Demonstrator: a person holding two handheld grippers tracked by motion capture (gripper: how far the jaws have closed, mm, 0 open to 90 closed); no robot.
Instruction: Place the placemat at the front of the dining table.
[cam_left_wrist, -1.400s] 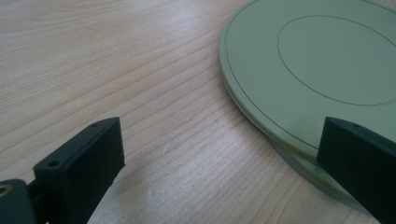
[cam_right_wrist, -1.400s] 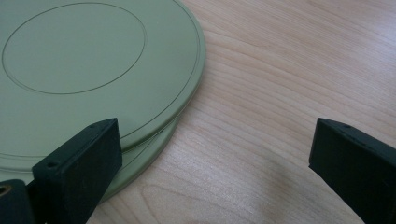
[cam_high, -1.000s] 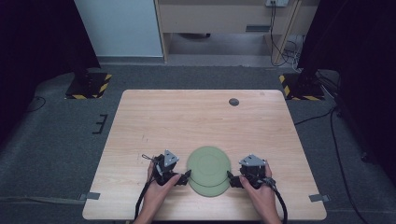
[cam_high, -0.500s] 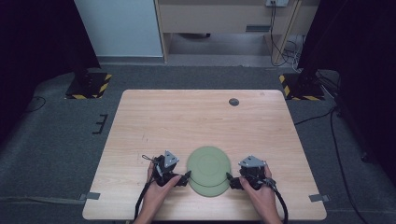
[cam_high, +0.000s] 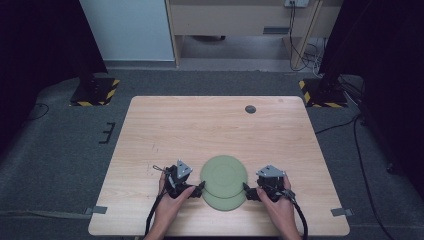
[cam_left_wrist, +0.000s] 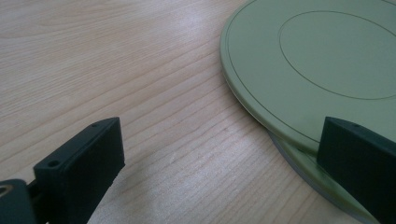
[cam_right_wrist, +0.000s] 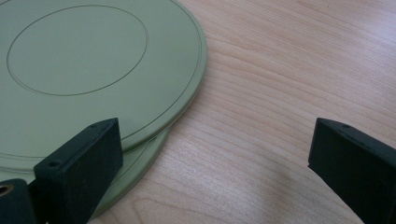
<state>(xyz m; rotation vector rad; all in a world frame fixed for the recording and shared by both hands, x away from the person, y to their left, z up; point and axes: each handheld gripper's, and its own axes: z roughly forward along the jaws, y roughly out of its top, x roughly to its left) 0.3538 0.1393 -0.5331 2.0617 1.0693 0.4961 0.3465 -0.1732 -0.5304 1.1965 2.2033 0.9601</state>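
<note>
Left gripper (cam_high: 199, 188) first: its jaws are spread wide with nothing between them but bare wood, and in the left gripper view one black finger (cam_left_wrist: 81, 163) sits over the table while the other stands in front of the edge of the green plates. Over to the right gripper (cam_high: 246, 189), and it's the mirror picture, jaws parted wide, one finger (cam_right_wrist: 79, 169) in front of the plates' rim and the other out over the wood, gripping nothing. Whether either finger actually touches a plate, I cannot tell. Between the two grippers sits the stack: the upper green plate (cam_high: 224, 175) lies flat, shifted slightly toward the far side of the lower green plate (cam_high: 223, 202), so a crescent of the lower one peeks out on the person's side. Each gripper points inward at the stack from its own side, a hand (cam_high: 169, 205) behind the left one and a hand (cam_high: 277, 207) behind the right. All this is at the near edge of the wooden table (cam_high: 210, 130), roughly centred. Far off near the back edge, well apart from everything, lies a small dark round disc (cam_high: 250, 109).
</note>
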